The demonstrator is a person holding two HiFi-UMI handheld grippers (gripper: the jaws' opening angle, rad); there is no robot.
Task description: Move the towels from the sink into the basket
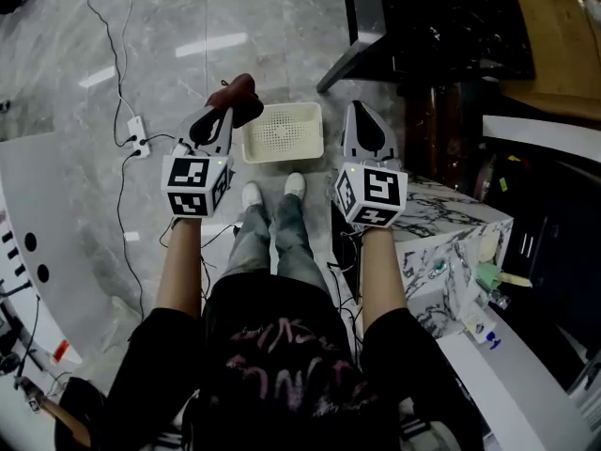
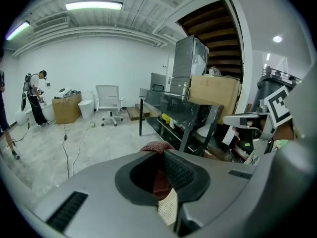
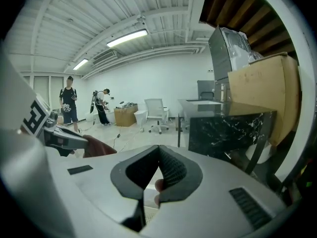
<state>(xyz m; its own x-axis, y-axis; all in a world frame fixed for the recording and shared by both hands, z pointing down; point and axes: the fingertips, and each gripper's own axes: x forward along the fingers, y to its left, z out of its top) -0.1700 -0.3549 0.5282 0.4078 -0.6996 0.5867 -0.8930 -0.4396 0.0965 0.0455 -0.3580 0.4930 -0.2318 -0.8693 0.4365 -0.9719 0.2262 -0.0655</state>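
Observation:
My left gripper [image 1: 225, 111] is shut on a dark red towel [image 1: 236, 95], which bunches past its tips just left of and above a white perforated basket [image 1: 284, 132] on the floor. In the left gripper view the towel [image 2: 159, 178] is pinched between the jaws of the left gripper [image 2: 161, 155], and a bit of the basket [image 2: 168, 209] shows below. My right gripper [image 1: 360, 111] hangs to the right of the basket; the right gripper [image 3: 158, 150] has its pads together and holds nothing. The towel [image 3: 94, 145] also appears at that view's left.
A marble-topped counter [image 1: 451, 228] stands at my right, with dark shelving [image 1: 441, 26] beyond it. A power strip [image 1: 138, 132] and cables lie on the floor to the left. My white shoes [image 1: 252, 195] are just before the basket. People [image 3: 69, 105] stand far off.

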